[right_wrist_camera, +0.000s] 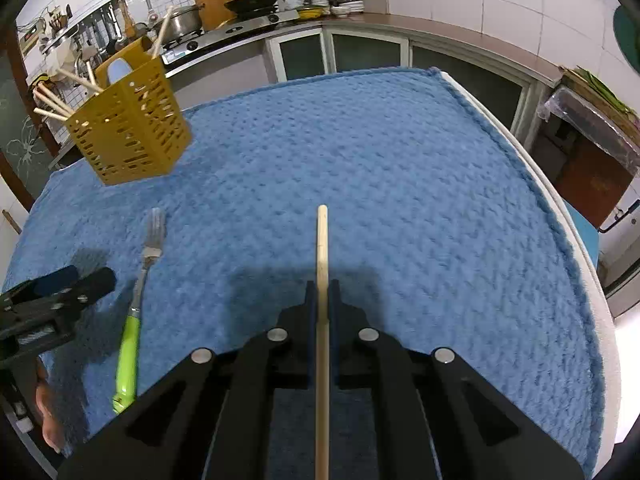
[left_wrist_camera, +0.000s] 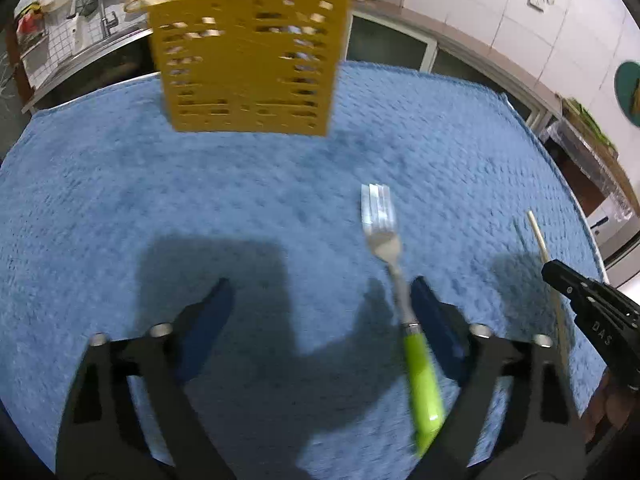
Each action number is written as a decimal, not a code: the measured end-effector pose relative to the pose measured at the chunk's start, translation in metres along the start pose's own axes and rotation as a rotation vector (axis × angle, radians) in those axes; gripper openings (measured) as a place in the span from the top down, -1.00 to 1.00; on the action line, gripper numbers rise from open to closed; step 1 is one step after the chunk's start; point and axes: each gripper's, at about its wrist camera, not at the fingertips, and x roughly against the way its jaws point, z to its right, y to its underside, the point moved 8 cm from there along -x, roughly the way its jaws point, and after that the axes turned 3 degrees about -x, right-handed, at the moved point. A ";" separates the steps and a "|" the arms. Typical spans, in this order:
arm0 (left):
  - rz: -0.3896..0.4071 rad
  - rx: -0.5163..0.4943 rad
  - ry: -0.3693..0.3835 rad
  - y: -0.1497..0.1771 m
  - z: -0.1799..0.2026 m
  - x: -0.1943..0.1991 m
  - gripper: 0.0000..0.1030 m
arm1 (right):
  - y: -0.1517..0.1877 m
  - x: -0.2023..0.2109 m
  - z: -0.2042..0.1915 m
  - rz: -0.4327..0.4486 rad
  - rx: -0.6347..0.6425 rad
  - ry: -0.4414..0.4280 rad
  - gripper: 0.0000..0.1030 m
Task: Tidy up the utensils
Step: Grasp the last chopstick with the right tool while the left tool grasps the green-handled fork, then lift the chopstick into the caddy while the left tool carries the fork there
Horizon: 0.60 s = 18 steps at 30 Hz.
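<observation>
A fork with a green handle (left_wrist_camera: 420, 380) lies on the blue cloth (left_wrist_camera: 160, 184), its tines pointing away. My left gripper (left_wrist_camera: 322, 292) is open above it, and the fork's neck lies just inside the right finger (left_wrist_camera: 430, 312). The fork also shows in the right wrist view (right_wrist_camera: 132, 320). My right gripper (right_wrist_camera: 322, 292) is shut on a wooden chopstick (right_wrist_camera: 322, 256) that points forward. A yellow slotted utensil holder (left_wrist_camera: 248, 60) stands at the far side of the cloth with several chopsticks in it; it also shows in the right wrist view (right_wrist_camera: 128, 132).
The blue cloth (right_wrist_camera: 400, 180) covers the table, whose edge (right_wrist_camera: 580, 248) runs down the right. Behind are a kitchen counter with a stove and pots (right_wrist_camera: 240, 12) and cabinets (right_wrist_camera: 360, 52). The right gripper shows at the left wrist view's right edge (left_wrist_camera: 580, 300).
</observation>
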 end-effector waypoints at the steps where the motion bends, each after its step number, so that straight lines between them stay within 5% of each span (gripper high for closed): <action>1: -0.010 -0.013 -0.002 0.001 0.008 -0.003 -0.27 | 0.000 0.000 0.003 -0.001 -0.001 0.000 0.89; 4: -0.040 -0.025 -0.005 0.000 0.021 -0.012 0.18 | 0.000 -0.002 0.011 -0.001 -0.011 -0.005 0.89; 15: -0.109 -0.013 0.008 -0.010 0.032 -0.025 0.37 | -0.002 -0.009 0.009 -0.025 -0.031 -0.017 0.89; 18: -0.117 -0.006 0.024 -0.010 0.035 -0.026 0.72 | -0.003 -0.011 0.005 -0.026 -0.025 -0.016 0.89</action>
